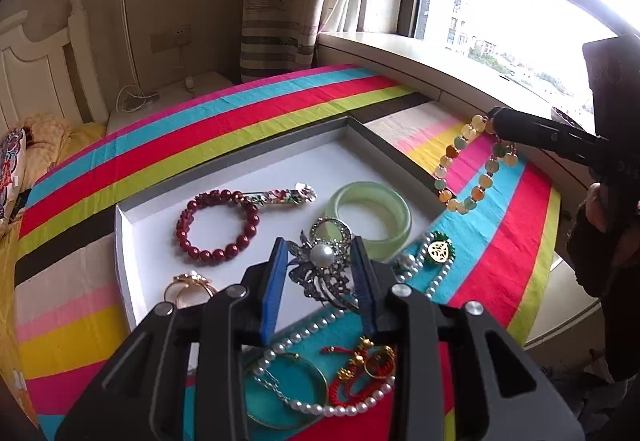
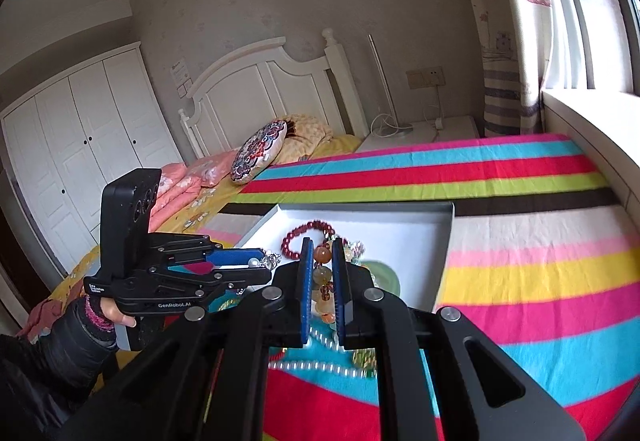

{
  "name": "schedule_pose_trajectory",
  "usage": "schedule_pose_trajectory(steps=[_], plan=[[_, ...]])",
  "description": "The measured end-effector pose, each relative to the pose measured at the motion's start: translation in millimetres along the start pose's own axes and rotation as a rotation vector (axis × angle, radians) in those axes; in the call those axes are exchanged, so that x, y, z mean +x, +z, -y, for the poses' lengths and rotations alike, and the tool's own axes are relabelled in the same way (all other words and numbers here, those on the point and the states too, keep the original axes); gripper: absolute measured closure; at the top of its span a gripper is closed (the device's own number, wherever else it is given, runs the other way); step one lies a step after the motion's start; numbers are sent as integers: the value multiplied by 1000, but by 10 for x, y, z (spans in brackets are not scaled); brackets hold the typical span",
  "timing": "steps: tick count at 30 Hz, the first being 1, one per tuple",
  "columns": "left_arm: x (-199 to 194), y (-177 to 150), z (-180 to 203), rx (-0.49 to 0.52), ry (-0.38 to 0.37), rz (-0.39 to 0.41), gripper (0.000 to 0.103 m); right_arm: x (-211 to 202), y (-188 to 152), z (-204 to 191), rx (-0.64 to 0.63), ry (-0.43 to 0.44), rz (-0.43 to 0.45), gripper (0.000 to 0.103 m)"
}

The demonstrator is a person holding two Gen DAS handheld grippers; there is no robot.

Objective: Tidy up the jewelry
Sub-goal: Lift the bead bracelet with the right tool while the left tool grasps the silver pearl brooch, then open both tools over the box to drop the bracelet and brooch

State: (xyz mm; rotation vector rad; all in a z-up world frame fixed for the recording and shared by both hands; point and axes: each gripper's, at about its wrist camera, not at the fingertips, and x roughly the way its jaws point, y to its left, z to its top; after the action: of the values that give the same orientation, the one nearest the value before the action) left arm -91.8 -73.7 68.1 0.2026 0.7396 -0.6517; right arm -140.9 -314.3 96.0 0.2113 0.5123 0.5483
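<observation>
My left gripper (image 1: 320,247) is shut on a silver flower brooch with a pearl (image 1: 322,257), held above the near edge of the white tray (image 1: 248,169). In the tray lie a dark red bead bracelet (image 1: 218,225), a flowered hair clip (image 1: 280,195), a pale green jade bangle (image 1: 370,215) and a gold ring (image 1: 190,287). My right gripper (image 2: 322,243) is shut on a string of orange, green and cream beads (image 2: 322,275), which hangs from it over the cloth right of the tray (image 1: 472,169). The right wrist view also shows the left gripper (image 2: 256,257) from the side.
On the striped cloth (image 1: 500,241) near me lie a pearl necklace with a green and gold pendant (image 1: 438,251), a teal bangle (image 1: 286,389) and a red cord bracelet (image 1: 364,373). A window sill (image 1: 400,49) runs behind the table; a bed (image 2: 280,145) stands to the left.
</observation>
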Motion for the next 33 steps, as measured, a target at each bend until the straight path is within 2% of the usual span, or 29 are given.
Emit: schedule_pose_trajectory(steps=[6,13,17,21,22,23,24,26,27,29,33], plan=[[151,172,-150,-22,24,1,71,402,293,61,-9,-13,-19,94],[496,180,-225,-36,62,-55,71,1073,493,216,43,-27,-88,94],[592,131,-271,-48,86,-69,71,1343,468,361,55,-94,-131,94],[599,135,-323,-63,84,-73,71,1430,338,607,88,-179,-184,92],[597,132,-322,-60,85,-74,69,1412,298,645,90,-196,-190,90],[594,129,-317,-57,88,-75,59,1380,262,667,93,-206,-193,85],[589,130,-313,-57,89,-71,44,1347,231,689,99,-216,-200,80],[554,125,-296,-65,90,-50,31,1254,190,705,112,-212,-193,50],[536,124,-290,-71,91,-44,30,1206,180,707,113,-207,-180,45],[506,128,-284,-73,99,-40,30,1096,160,675,103,-198,-159,45],[342,117,-287,-65,194,-13,18,891,166,620,91,-186,-129,45]])
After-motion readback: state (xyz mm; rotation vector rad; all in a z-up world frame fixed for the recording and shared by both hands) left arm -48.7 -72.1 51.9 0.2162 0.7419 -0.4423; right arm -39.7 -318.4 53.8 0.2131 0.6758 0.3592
